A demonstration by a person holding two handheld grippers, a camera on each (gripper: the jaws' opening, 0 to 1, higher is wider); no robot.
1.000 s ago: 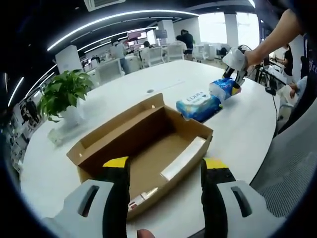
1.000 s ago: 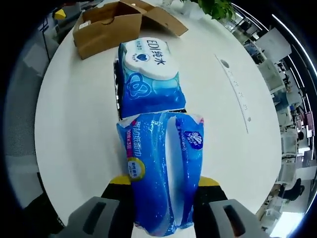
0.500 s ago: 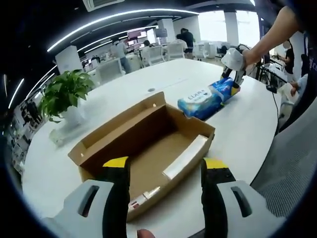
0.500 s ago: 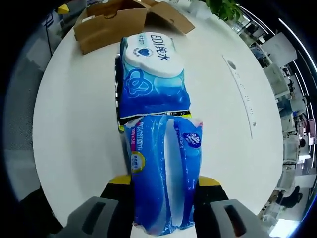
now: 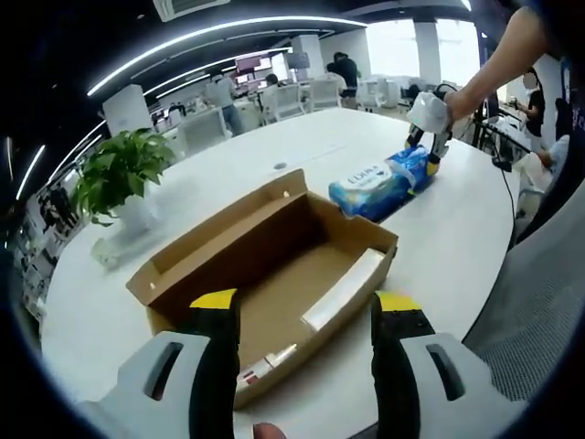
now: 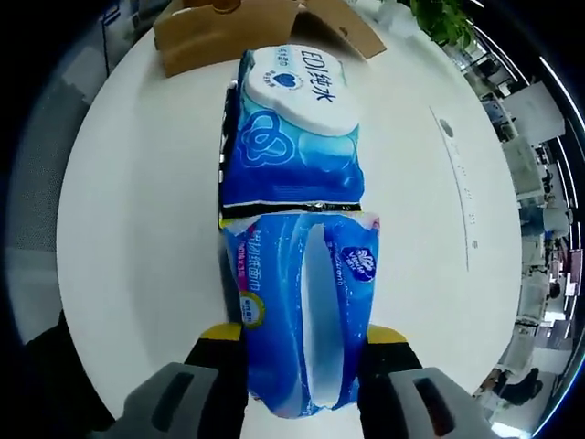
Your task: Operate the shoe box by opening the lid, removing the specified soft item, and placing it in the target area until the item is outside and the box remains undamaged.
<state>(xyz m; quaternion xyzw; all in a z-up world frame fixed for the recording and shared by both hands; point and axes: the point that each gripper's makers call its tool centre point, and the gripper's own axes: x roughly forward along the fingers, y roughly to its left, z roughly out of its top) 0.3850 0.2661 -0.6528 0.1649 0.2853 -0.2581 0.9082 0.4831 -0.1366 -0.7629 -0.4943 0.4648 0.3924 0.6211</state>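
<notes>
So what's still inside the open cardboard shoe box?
Inside the open brown cardboard shoe box: a white rectangular strip along one wall. The corner behind the left tool is covered.

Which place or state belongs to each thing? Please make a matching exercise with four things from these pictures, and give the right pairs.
Things:
1. cardboard shoe box
2. blue tissue pack
3. wet wipes pack
4. potted plant

Places or states:
A. lies on the table, just beyond the tissue pack
B. stands on the table behind the box
C. open, in front of the left claw
D. between the jaws of the right claw

Pairs: 1-C, 2-D, 3-A, 4-B
</notes>
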